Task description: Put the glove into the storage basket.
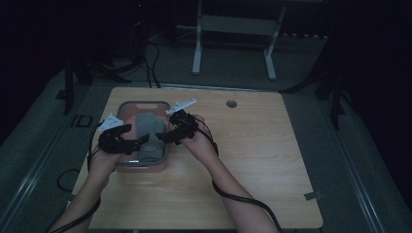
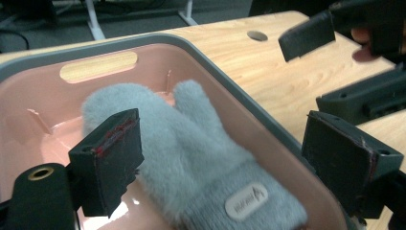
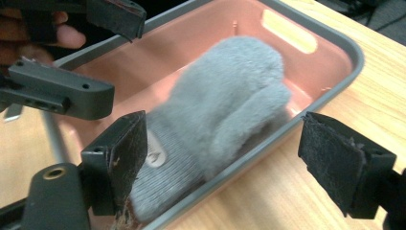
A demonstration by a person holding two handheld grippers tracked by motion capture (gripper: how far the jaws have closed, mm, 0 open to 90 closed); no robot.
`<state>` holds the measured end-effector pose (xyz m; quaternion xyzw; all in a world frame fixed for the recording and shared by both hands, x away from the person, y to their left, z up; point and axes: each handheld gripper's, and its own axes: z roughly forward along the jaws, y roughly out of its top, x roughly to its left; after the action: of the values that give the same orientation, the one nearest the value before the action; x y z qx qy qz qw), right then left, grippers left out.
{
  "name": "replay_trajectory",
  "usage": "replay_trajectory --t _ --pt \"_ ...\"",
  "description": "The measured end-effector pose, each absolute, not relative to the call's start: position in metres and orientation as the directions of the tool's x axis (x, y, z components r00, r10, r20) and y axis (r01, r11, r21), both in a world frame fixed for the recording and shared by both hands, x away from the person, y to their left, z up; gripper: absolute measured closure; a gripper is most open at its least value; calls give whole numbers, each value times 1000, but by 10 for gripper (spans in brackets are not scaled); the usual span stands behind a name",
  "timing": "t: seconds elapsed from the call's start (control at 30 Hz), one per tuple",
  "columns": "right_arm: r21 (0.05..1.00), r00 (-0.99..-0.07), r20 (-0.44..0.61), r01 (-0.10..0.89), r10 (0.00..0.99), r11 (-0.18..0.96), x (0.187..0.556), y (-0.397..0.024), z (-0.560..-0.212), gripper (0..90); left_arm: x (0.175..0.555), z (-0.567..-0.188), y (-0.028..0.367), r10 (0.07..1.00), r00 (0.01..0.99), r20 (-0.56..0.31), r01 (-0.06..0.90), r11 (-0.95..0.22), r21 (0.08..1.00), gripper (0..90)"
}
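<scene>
Grey mitten (image 2: 191, 153) in pink tray (image 2: 28, 91), left gripper (image 2: 230, 158) and right gripper (image 3: 239, 158) fingers apart

A mitten (image 1: 147, 130) lies in a tray (image 1: 127, 108) on the table's (image 1: 252, 160) left half.

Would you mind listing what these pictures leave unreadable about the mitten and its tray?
- Label on the grey mitten: print blurred in the left gripper view; in the right gripper view a jaw of the right tool half covers it.
- Mitten cuff: cut off by the bottom edge in both gripper views.
- Tray floor beneath the mitten: hidden by it.
- High view: too dark and small to show the left tool's jaw gap.
</scene>
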<state>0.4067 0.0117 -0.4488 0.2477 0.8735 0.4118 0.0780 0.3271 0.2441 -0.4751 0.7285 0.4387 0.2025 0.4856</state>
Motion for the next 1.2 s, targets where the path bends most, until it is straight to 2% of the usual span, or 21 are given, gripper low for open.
replay_trajectory --t 0.7,1.2 --pt "765 -923 75 297 378 572 366 -20 -481 165 265 -498 228 724 671 -161 404 -175 898 147" --pt "755 -928 74 291 364 588 354 -32 -504 165 241 -531 222 686 707 -173 417 -206 885 147"
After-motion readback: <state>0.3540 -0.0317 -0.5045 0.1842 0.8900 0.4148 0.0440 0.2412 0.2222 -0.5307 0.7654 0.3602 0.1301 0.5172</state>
